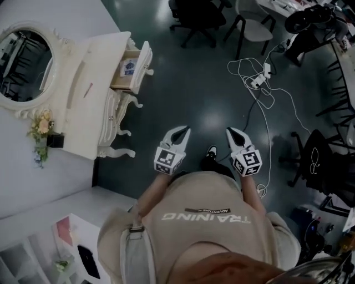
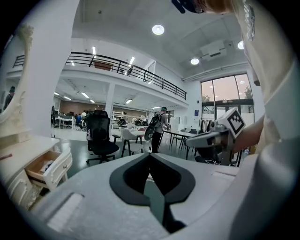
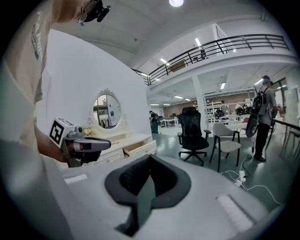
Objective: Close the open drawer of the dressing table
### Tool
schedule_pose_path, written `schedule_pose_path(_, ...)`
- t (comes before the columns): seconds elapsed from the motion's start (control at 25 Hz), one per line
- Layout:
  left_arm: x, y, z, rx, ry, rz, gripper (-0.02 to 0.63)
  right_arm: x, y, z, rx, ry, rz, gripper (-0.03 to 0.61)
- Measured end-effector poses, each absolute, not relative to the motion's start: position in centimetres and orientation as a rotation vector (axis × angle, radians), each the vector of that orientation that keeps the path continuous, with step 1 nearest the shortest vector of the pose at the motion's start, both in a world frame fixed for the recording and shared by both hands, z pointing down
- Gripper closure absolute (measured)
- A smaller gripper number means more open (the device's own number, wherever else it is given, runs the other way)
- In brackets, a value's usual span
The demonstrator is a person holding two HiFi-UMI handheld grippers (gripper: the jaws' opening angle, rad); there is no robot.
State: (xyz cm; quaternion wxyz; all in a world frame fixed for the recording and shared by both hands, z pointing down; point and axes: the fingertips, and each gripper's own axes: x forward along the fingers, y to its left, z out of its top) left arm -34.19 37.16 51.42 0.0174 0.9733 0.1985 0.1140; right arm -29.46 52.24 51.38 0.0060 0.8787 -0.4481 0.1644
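While the dressing table (image 1: 83, 119) drawer (image 1: 132, 69) stands open, we hold left gripper (image 1: 183, 131) and right gripper (image 1: 229, 131) clenched, empty, well clear of it.

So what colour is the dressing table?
The dressing table is cream-white; head view shows it best.

Dark glossy floor (image 1: 194, 105) — black office chair (image 1: 197, 14) and pale chair (image 1: 256, 26) at its far side. White cable (image 1: 266, 102) loops from a power strip (image 1: 260, 77). Flowers (image 1: 42, 124) by the wall. Person with backpack (image 2: 158, 127) standing — balcony railing (image 2: 126, 65) overhead.
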Motion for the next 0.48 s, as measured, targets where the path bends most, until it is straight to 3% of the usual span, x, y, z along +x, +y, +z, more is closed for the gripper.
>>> schedule_pose_path(0.16, -28.2, 40.3, 49.4, 3.027, 0.628, 0.346, 0.612, -23.4, 53.9, 51.4, 2.754, -1.485, 0.501, 0.574)
schedule_pose_path(0.48, -18.1, 50.4, 52.8, 2.843, 0.67, 0.46, 0.612, -11.9, 58.9, 53.7, 2.757, -1.533, 0.506, 0.574)
